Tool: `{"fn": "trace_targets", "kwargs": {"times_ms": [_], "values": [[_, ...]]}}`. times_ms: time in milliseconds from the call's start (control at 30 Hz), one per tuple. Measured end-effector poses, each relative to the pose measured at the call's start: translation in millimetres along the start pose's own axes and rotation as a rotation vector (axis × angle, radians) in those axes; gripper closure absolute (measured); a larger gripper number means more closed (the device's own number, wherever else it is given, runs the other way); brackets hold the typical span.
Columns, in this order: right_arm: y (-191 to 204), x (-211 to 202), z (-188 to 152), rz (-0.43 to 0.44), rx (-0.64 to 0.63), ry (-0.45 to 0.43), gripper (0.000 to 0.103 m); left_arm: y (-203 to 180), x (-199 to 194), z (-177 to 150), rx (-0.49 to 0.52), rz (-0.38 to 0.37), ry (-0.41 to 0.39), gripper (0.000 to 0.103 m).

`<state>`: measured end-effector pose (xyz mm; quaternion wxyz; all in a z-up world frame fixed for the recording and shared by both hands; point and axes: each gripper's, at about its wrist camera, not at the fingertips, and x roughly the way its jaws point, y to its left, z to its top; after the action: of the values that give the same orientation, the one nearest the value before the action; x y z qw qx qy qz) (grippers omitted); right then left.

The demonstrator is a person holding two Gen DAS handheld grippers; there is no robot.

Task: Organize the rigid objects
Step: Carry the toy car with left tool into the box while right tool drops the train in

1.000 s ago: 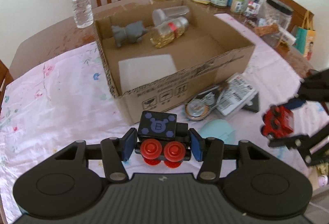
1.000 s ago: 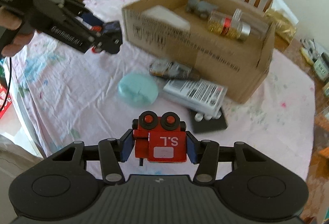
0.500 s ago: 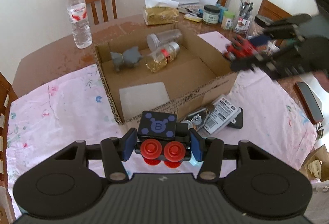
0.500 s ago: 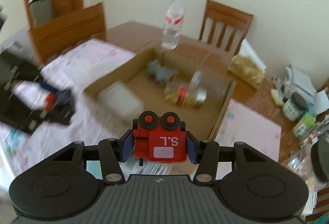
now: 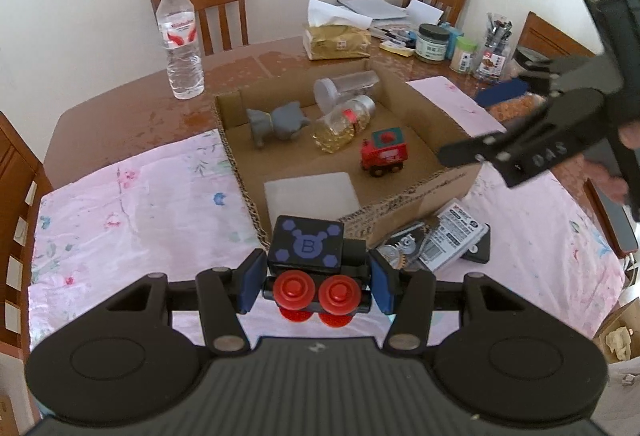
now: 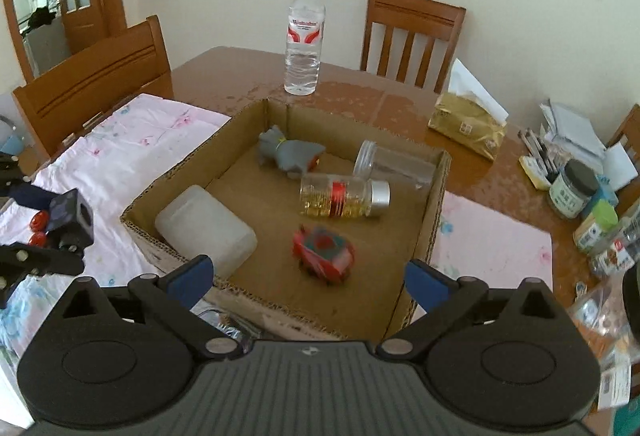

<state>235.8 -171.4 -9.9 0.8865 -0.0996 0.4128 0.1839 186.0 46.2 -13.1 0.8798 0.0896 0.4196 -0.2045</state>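
My left gripper [image 5: 316, 278] is shut on a black toy train with red wheels [image 5: 314, 260], held above the pink cloth just in front of the cardboard box [image 5: 436, 112]. My right gripper [image 6: 310, 278] is open and empty above the box's near edge; it also shows in the left wrist view [image 5: 504, 116]. A red toy train [image 6: 323, 250] lies in the box [image 6: 434, 204], blurred in the right wrist view, sharp in the left wrist view [image 5: 384, 152]. The box also holds a grey animal figure [image 6: 288, 152], a yellow-filled bottle [image 6: 344, 196], a clear jar [image 6: 394, 164] and a white container [image 6: 206, 230].
A water bottle [image 5: 180, 40] stands behind the box. A tissue pack [image 5: 338, 42], jars and papers crowd the far right of the table. Flat packets and a black item [image 5: 448, 240] lie in front of the box. Wooden chairs [image 6: 412, 32] surround the table.
My right gripper has moved over the box, opened and let go of the red train, which now lies in the box. My left gripper still holds the black train, raised a little.
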Motion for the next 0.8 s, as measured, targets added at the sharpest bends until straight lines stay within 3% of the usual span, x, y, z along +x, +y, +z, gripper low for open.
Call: {"fn": "trace_targets", "kwargs": {"times_ms": [333,567,800], "values": [[8,-11,-19,-0.019,0.086,0.061,0.0,12,19,35,0.037,0.001,-0.035,0.05],[10,-22,-28,-0.053,0.123,0.066,0.0,20,54,75,0.073,-0.016,-0.044,0.05],[8,-35,-36,-0.102,0.158,0.06,0.0,21,90,103,0.114,0.018,-0.055,0.049]]}}
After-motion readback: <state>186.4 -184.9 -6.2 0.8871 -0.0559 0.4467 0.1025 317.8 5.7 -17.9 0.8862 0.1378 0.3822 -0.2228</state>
